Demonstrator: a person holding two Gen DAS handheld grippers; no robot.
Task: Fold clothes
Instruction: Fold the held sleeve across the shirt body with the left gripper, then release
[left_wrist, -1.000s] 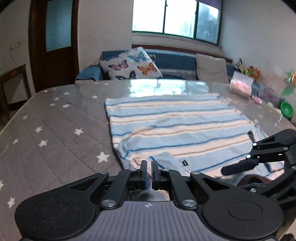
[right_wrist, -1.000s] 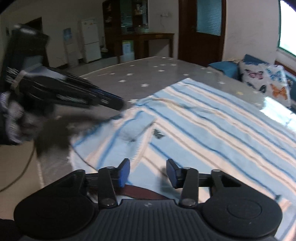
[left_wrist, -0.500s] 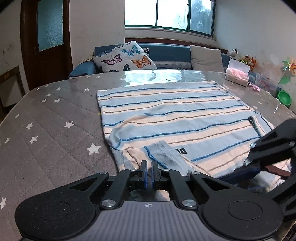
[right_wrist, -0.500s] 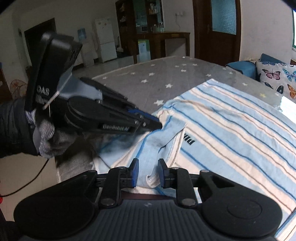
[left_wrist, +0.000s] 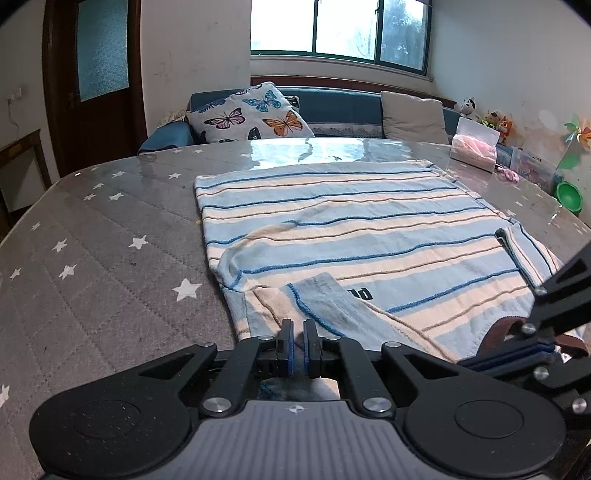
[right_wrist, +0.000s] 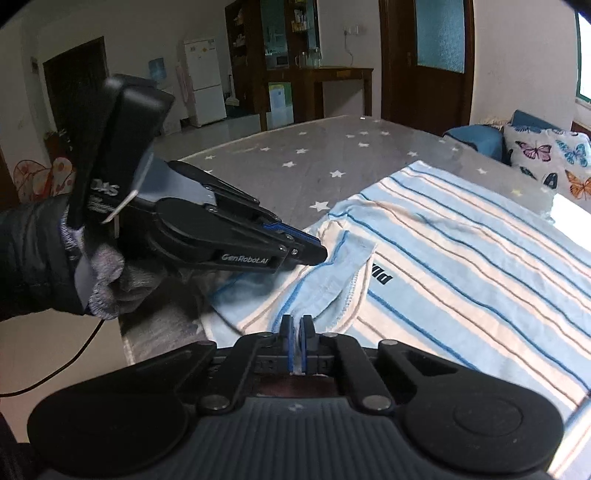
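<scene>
A blue, cream and white striped shirt (left_wrist: 351, 229) lies flat on the grey star-patterned table (left_wrist: 92, 258). Its near edge is doubled over in a loose flap (left_wrist: 325, 295). My left gripper (left_wrist: 297, 345) is shut on that near edge. In the right wrist view its tip (right_wrist: 319, 254) pinches the flap beside the shirt's black print. My right gripper (right_wrist: 297, 343) is closing, its pads pressing a pale fold of the shirt (right_wrist: 461, 266). It enters the left wrist view low at the right (left_wrist: 476, 360).
A gloved hand and dark sleeve (right_wrist: 107, 280) hold the left gripper. A butterfly pillow (left_wrist: 251, 114) and sofa sit behind the table. A clear box with pink contents (left_wrist: 476, 147) and a green bowl (left_wrist: 569, 195) stand far right. The table's near corner (right_wrist: 162, 332) drops to the floor.
The right gripper's jaws went from well apart to closed on the shirt's near edge. The near edge has risen and folded over into a flap. The left gripper stayed shut.
</scene>
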